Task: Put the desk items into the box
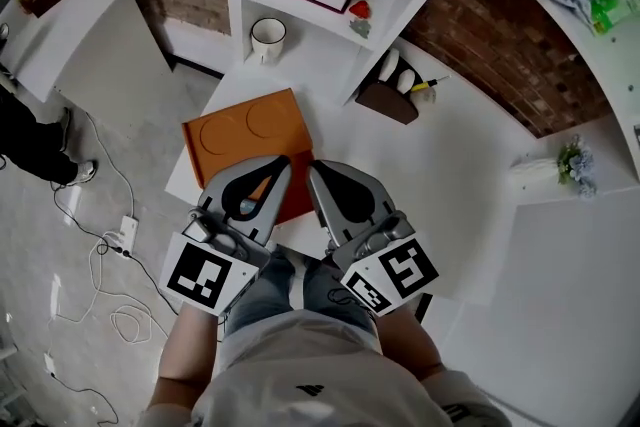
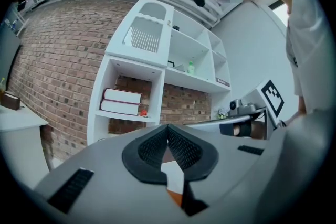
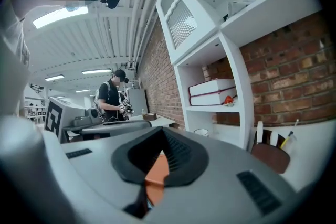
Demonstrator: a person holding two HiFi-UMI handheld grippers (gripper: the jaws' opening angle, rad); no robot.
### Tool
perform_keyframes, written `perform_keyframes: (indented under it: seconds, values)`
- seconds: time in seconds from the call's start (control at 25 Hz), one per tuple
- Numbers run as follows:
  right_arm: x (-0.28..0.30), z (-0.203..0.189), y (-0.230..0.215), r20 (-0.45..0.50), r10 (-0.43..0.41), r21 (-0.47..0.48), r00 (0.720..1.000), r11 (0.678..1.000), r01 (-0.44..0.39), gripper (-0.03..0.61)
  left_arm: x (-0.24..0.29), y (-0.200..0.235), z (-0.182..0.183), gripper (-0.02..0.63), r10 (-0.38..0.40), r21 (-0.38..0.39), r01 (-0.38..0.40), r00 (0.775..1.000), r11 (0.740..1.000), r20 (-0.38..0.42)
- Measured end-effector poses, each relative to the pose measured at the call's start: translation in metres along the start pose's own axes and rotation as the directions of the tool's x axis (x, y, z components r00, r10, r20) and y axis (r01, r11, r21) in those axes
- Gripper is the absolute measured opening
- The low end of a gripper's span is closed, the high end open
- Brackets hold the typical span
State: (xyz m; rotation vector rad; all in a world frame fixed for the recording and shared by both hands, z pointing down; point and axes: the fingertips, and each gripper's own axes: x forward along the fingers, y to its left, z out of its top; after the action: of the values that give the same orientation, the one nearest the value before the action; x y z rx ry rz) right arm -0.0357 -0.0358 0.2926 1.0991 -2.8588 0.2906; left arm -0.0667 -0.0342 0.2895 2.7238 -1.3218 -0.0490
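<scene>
Lying flat on the tabletop (image 1: 450,175) under and just ahead of the closed, empty left tongs (image 1: 284,162) and right tongs (image 1: 313,166), the orange box (image 1: 240,130) shows two round recesses set crosswise, its long axis unclear.

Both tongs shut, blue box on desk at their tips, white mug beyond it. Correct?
No: the box is orange, not blue; the head view shows it. Left tongs and right tongs are shut, white mug beyond the box.
</scene>
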Motion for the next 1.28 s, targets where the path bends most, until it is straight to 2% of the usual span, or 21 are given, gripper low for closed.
perform_keyframes:
  seconds: [0.44, 0.64, 1.28]
  values:
    - [-0.023, 0.007, -0.02, 0.034, -0.074, 0.011, 0.997, 0.997, 0.074, 0.009, 0.022, -0.019, -0.002, 0.012, -0.069, 0.033, 0.07, 0.997, 0.997, -0.027]
    - [-0.031, 0.006, -0.029, 0.033, -0.105, 0.014, 0.994, 0.994, 0.105, 0.009, 0.032, -0.031, 0.001, 0.012, -0.111, 0.012, 0.111, 0.994, 0.994, -0.017]
    - [-0.057, 0.009, -0.064, 0.053, -0.215, 0.045, 0.975, 0.976, 0.212, 0.009, 0.064, -0.058, 0.001, 0.014, -0.207, 0.014, 0.207, 0.978, 0.978, -0.032]
